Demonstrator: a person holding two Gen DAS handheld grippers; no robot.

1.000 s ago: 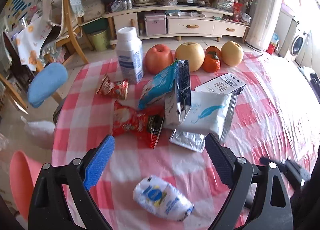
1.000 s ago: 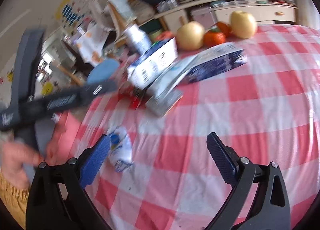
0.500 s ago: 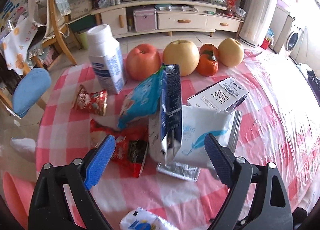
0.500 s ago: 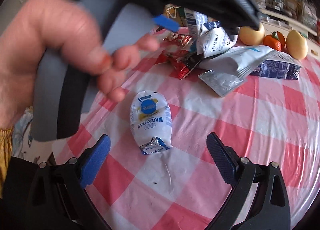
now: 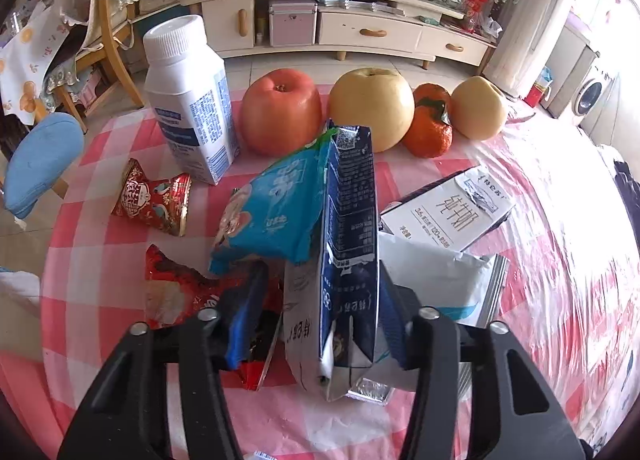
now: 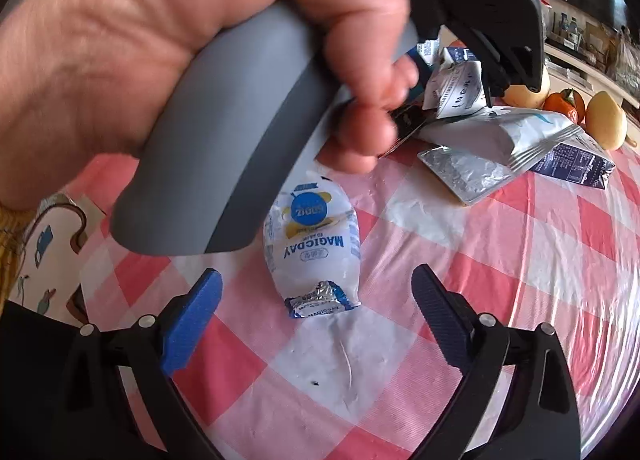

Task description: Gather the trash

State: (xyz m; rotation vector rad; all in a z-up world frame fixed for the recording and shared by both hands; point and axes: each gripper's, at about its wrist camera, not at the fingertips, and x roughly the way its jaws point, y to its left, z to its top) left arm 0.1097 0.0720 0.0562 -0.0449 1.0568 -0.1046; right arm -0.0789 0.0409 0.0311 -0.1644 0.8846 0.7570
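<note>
**Flattened carton caught between the left gripper's pads**

While the bench (image 5: 560, 260) lies under its pink-and-white checked cloth, the left gripper (image 5: 320, 320) is seen with its jaws just drawn in around a flattened dark blue carton (image 5: 350, 220), which stands upright on edge between the pads; the right pad is pressed against it, but contact on the left side cannot be told for certain. A light blue wrapper (image 5: 272, 212) is leaned against the carton, and a red wrapper (image 5: 180, 292) is spread beneath the left finger. Behind the pile, a white bottle (image 5: 188, 100), a red apple (image 5: 280, 112) and a yellow pear (image 5: 372, 108) are lined up. The right gripper (image 6: 316, 316) is held wide, though its jaws have just narrowed a little, with nothing gripped; a white pouch (image 6: 312, 244) is found flat on the cloth just ahead of its pads. The left hand (image 6: 160, 40) is wrapped round its grey handle above that pouch.
</note>
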